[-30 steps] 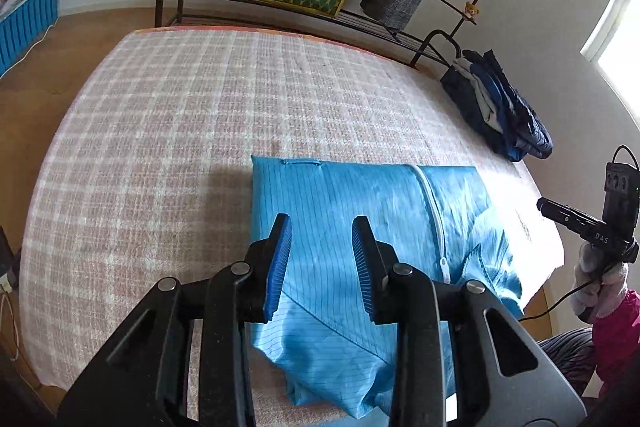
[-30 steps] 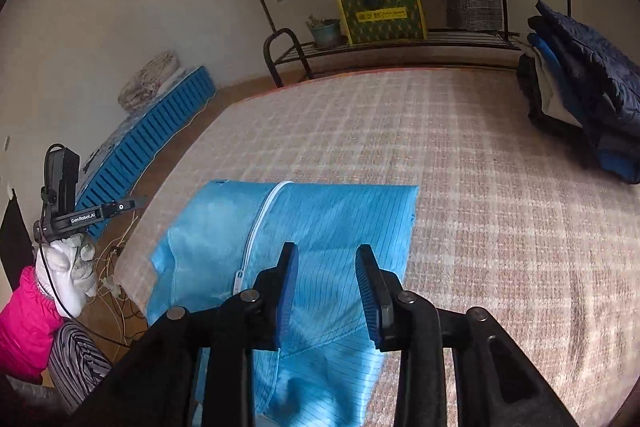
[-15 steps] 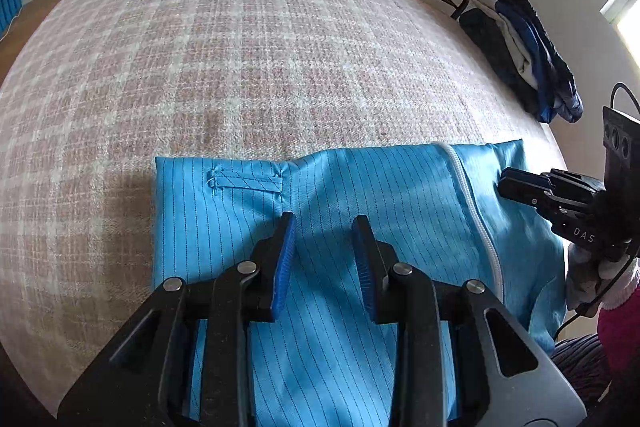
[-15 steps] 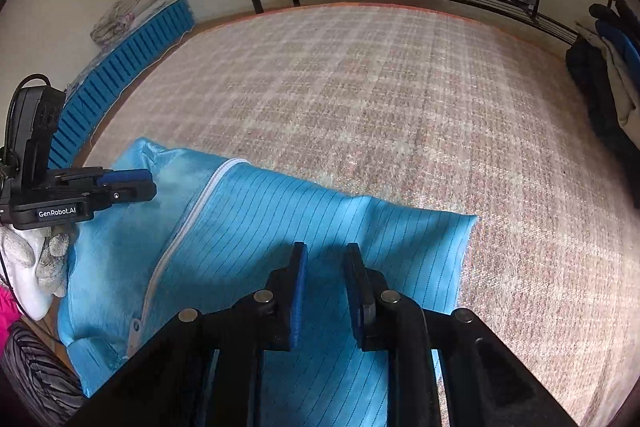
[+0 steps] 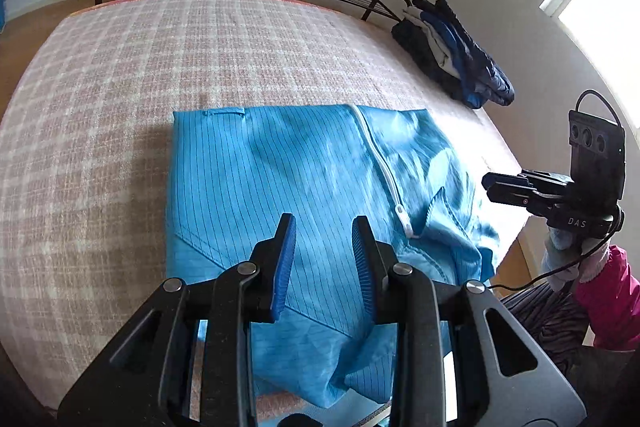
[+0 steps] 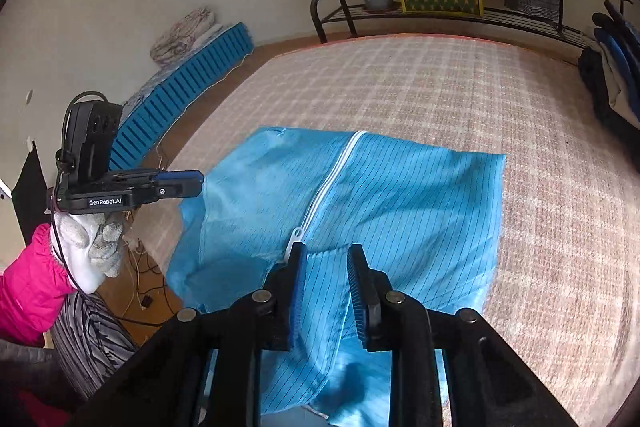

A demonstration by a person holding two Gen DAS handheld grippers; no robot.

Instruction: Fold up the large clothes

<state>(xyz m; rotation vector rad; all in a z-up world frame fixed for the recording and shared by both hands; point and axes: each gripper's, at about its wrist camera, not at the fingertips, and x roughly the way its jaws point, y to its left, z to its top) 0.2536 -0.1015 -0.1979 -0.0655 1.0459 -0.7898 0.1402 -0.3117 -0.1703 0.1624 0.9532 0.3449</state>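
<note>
While the blue zip-front garment (image 5: 288,183) lies folded on the near part of the plaid-covered bed (image 5: 120,87), its near edge spilling over the side, the left gripper (image 5: 323,251) and right gripper (image 6: 325,273) hover above it, jaws parted and holding nothing.

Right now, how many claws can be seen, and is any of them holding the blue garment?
2. The left claw hangs open above the blue garment, over the part left of its zipper. The right claw hangs open over the garment's near edge. Neither holds it.
</note>
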